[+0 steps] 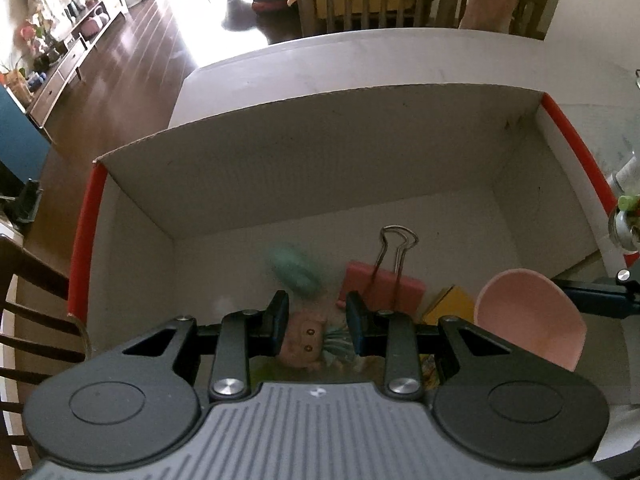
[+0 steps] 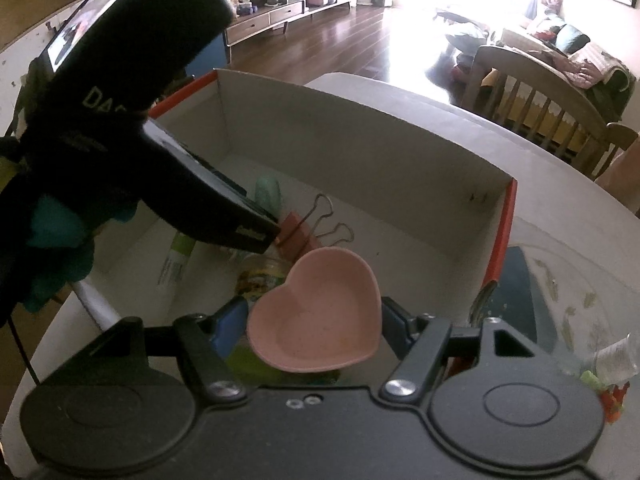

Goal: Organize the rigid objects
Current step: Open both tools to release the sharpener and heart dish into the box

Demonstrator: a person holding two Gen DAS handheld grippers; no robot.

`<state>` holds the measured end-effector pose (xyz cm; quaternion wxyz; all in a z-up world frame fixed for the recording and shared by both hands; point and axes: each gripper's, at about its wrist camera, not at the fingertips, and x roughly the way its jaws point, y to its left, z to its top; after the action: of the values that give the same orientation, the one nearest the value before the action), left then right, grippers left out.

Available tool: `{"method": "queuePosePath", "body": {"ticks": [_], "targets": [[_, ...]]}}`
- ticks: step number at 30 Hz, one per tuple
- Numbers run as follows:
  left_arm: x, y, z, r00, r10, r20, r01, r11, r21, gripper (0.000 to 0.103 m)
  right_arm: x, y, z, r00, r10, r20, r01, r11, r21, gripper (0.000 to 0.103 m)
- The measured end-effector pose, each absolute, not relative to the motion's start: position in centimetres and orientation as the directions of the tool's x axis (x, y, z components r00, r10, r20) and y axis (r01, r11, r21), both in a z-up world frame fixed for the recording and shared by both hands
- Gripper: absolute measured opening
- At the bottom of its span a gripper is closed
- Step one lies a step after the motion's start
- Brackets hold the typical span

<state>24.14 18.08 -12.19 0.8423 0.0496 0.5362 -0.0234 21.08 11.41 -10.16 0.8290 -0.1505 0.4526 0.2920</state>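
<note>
A white cardboard box [image 1: 320,152] with red side edges stands open on the table. Inside lie a pink binder clip [image 1: 384,288], a blurred teal object [image 1: 292,268] and a yellow item [image 1: 450,306]. My left gripper [image 1: 318,326] points down into the box, shut on a small pink doll [image 1: 306,336] with teal hair. In the right wrist view, my right gripper [image 2: 312,328] is shut on a pink heart-shaped bowl [image 2: 316,312] over the near right part of the box [image 2: 360,148]. The left gripper [image 2: 264,236] reaches in beside the clip [image 2: 298,226].
A white-and-green tube [image 2: 176,260] and a small jar [image 2: 264,272] lie in the box under the left gripper. A dark blue mat [image 2: 516,300] and a small bottle [image 2: 612,356] sit right of the box. Wooden chairs [image 1: 372,0] stand beyond the table.
</note>
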Motion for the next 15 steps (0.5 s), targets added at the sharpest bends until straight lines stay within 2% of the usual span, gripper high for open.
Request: {"method": "queuePosePath", "body": {"ticks": [15], "targets": [[21.5, 19.0, -10.1, 0.485, 0.010, -0.875, 0.043, 0.998, 0.035, 0.031, 20.4, 10.2, -8.1, 0.451, 0.369, -0.813, -0.602, 0.798, 0.029, 0.081]]}}
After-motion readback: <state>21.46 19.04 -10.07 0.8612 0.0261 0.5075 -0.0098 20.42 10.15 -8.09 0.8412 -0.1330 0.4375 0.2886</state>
